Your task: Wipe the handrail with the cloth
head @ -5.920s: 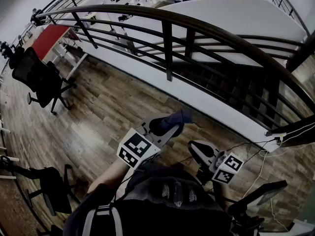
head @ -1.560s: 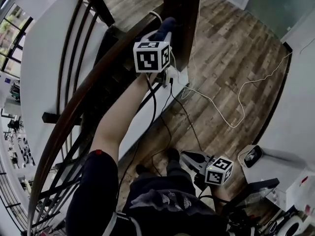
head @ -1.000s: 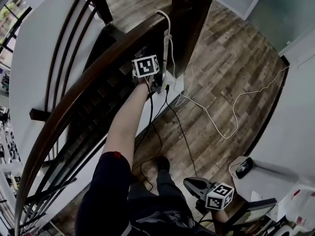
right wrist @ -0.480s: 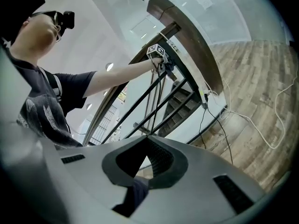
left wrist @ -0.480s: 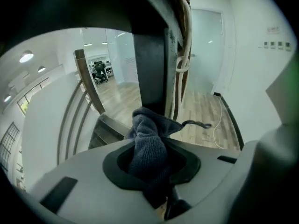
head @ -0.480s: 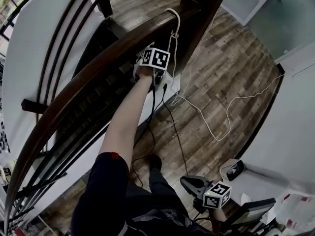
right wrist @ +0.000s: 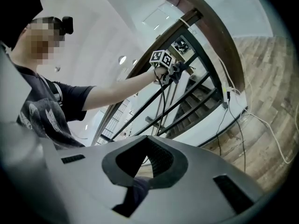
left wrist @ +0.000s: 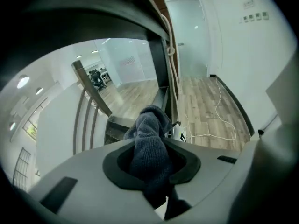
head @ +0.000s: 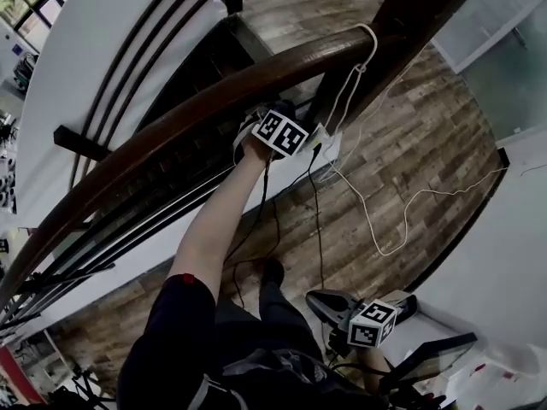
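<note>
The dark brown wooden handrail [head: 171, 122] curves from lower left up to a thick post [head: 410, 15]. My left gripper [head: 272, 116] is held out at arm's length, just under the rail's near side close to the post. It is shut on a dark blue-grey cloth [left wrist: 150, 139], which bunches out beyond the jaws. In the left gripper view the handrail [left wrist: 107, 17] runs as a dark band right overhead. My right gripper [head: 323, 301] hangs low by my legs, far from the rail, jaws together with nothing held. The right gripper view shows the left gripper [right wrist: 174, 70] beside the handrail [right wrist: 224, 41].
A white cable [head: 366, 54] loops over the rail at the post and trails across the wood floor [head: 402, 229]. Black cables [head: 312, 203] hang from my left gripper. Dark metal bars [head: 128, 220] run under the rail, with stairs [head: 205, 67] beyond.
My left gripper with the cloth has dropped from the rail's top beside the post to just under its near side. My head has turned. The right gripper stays low.
</note>
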The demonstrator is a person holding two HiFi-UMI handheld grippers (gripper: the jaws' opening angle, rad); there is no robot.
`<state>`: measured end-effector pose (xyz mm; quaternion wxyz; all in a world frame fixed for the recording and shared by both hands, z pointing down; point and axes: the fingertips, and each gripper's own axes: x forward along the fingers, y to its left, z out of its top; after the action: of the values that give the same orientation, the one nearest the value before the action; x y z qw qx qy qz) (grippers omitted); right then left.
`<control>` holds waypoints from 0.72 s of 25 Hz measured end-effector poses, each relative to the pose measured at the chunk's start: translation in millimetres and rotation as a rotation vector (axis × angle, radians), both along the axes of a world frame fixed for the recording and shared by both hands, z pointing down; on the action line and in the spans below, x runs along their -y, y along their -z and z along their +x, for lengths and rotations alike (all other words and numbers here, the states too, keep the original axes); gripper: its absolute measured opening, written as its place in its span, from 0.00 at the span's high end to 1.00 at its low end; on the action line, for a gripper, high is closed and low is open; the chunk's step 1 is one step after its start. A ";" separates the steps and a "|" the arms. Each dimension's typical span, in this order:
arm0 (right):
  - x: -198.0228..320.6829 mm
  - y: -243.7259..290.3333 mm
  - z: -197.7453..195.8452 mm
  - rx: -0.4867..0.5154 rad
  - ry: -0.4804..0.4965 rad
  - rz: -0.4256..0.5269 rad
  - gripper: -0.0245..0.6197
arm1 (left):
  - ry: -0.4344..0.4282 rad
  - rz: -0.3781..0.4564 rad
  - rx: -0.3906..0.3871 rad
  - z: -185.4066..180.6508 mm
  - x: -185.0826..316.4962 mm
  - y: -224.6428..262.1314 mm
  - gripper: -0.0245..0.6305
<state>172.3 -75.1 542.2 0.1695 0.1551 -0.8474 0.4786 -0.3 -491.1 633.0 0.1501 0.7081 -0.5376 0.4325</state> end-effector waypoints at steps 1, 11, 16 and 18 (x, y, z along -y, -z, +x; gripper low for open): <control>-0.1 2.7 -8.3 0.014 0.018 0.003 0.96 | 0.025 0.000 -0.022 -12.4 -13.3 0.6 0.82; -38.4 7.1 -99.4 0.077 0.289 0.020 0.96 | 0.152 -0.028 -0.038 -167.9 -184.0 1.9 0.82; -79.7 18.2 -192.2 0.076 0.408 0.074 0.95 | 0.262 0.001 -0.063 -286.0 -306.5 2.8 0.82; -108.0 19.9 -234.8 0.072 0.464 0.089 0.96 | 0.312 0.005 -0.070 -331.0 -355.5 5.0 0.82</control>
<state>-62.5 32.8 522.3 0.2378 -0.0538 -0.8860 0.3943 -331.3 -135.6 628.0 0.2322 0.6310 -0.6366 0.3778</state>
